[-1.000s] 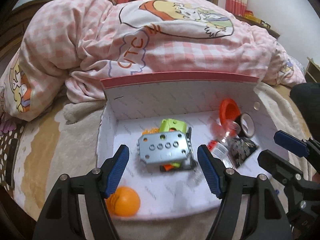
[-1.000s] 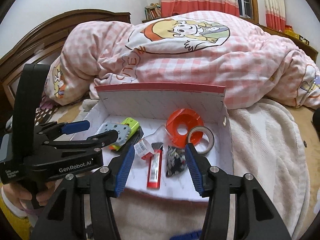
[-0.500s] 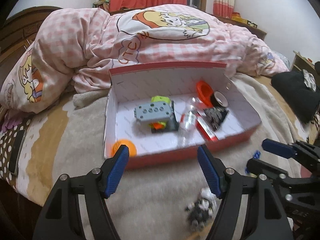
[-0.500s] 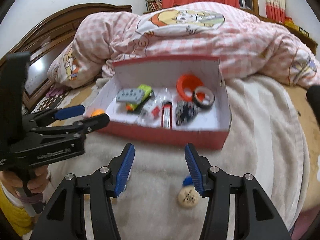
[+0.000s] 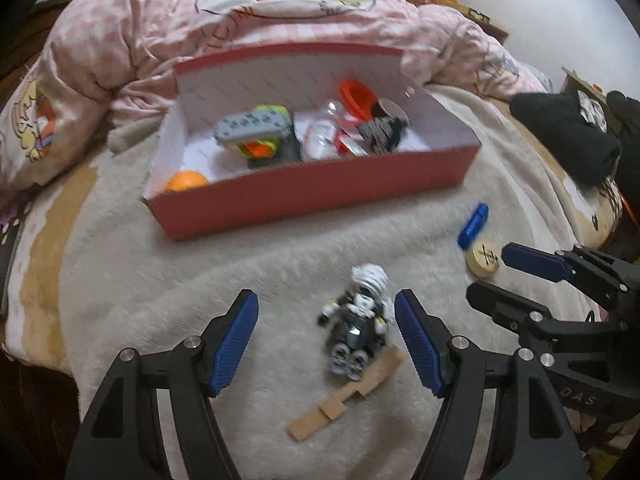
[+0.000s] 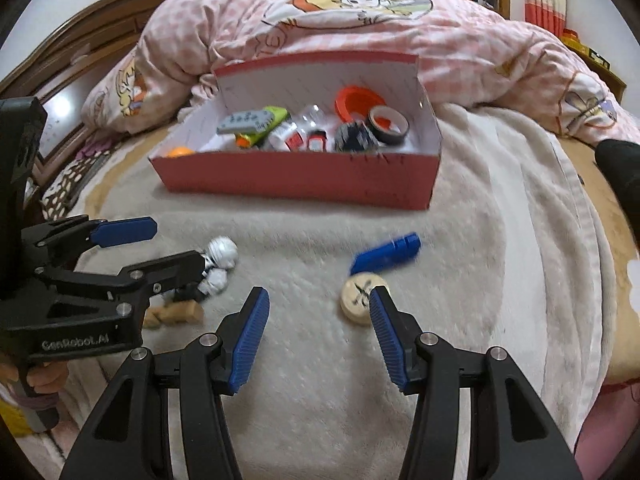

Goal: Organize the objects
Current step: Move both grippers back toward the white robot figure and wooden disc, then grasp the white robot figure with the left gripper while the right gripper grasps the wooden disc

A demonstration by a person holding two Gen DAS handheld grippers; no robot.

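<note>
On the cream fleece blanket [image 5: 168, 288], in front of the red cardboard box [image 5: 312, 196], lie a small black-and-white toy figure [image 5: 358, 328], a tan bandage strip [image 5: 348, 394], a round wooden chess piece [image 6: 360, 298] and a blue plastic clip [image 6: 386, 258]. The left gripper [image 5: 326, 338] is spread with the figure between its pads, untouched. The right gripper [image 6: 318, 338] is spread beside the chess piece, holding nothing.
</note>
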